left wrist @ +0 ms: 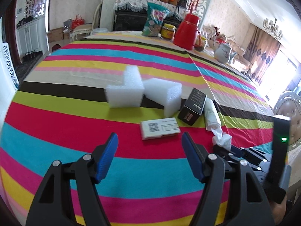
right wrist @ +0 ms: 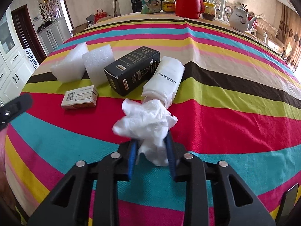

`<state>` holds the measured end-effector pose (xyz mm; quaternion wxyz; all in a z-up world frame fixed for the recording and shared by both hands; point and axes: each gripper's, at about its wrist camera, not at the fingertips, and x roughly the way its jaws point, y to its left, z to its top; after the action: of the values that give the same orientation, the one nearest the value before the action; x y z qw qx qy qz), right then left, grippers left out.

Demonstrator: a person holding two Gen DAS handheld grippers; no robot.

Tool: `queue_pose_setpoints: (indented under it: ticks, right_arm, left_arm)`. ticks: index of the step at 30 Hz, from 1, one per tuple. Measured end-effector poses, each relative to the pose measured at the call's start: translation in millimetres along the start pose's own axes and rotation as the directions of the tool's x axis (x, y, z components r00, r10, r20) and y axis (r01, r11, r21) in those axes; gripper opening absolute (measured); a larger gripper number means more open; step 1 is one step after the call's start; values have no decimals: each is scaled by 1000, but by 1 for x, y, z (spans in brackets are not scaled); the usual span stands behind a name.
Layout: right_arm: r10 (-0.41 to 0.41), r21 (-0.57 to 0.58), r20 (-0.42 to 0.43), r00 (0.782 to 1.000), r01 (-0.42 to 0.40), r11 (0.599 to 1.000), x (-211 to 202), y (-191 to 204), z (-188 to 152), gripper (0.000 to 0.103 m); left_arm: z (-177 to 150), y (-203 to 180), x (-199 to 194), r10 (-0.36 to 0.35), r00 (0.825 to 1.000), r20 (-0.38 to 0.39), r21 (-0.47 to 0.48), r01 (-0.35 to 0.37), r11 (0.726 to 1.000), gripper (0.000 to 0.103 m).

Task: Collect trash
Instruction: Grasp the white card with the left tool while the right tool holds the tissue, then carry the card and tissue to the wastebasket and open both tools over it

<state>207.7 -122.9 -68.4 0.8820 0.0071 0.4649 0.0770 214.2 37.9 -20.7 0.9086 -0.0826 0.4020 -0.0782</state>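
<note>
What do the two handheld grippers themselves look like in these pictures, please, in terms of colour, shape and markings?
Both match. The left gripper and right gripper each have two flat blue fingers with a fine ribbed texture, carried on black angular linkage arms with triangular cut-outs and round silver pivot bolts. In the left wrist view, the right gripper's body carries an upright black block with a small green light. No cables or sleeves show.

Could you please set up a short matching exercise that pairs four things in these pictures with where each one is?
Things:
1. crumpled tissue
2. black box
3. red flask
4. small card box

Places:
A. at the far edge of the table, beside the jars
B. between the jaws of the right gripper
C. lying between a foam block and the white packet
D. flat on the red stripe, ahead of the open left gripper

Pairs: 1-B, 2-C, 3-A, 4-D
</note>
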Motion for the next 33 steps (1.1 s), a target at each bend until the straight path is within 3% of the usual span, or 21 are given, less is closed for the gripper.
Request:
queue_pose_setpoints:
  ticks: [4,12,22,33]
  right_arm:
    - [-11,13,41,999,11,1000,-11,-6,2,22]
    - [-21,58,91,996,15,998,-25,-20,6,22]
    - [-23,72,107,994,15,997,-28,-24,7,22]
    - [-22,68,115,993,14,998,-32,-20,7,22]
  left_arm:
    - [2,-14,25,-8,999,-46,21,9,1000,67]
    - [4,-25,69,43,991,-123,38,-39,999,66]
    - [8,-35,82,93,987,-133,46,-88,995,68]
    - [16,-47,95,176,977,-116,116,-163,980,67]
